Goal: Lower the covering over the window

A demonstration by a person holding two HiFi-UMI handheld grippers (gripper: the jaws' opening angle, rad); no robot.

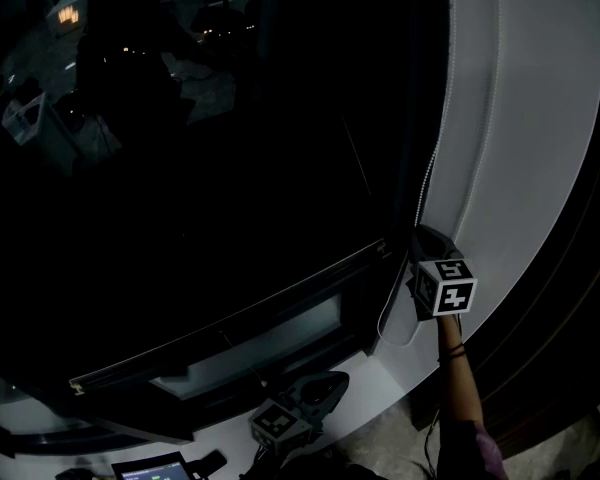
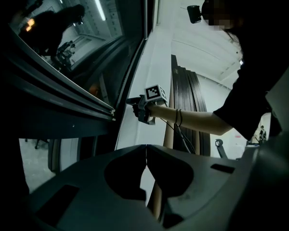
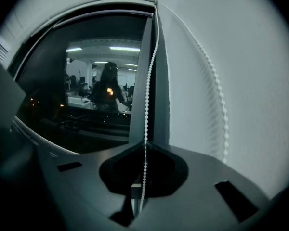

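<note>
A: What surrounds the smooth white plaster wall (image 1: 525, 108)?

B: Just to the right of the wall stands a row of dark, ribbed upright panels (image 2: 184, 95).

A: And below the wall?

B: A pale speckled floor (image 1: 395, 448) meets the wall's foot. Well to the left of that spot sits a small dark device with a lit bluish screen (image 1: 148, 469).

A: Anything left of the wall, higher up?

B: Long white ceiling strip lights (image 3: 123, 48) show there only as reflections, well apart from the wall.

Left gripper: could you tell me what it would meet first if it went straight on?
Most likely the right gripper, which is shut on the chain. Depth is unclear, so it could pass it and reach the wall.
</note>
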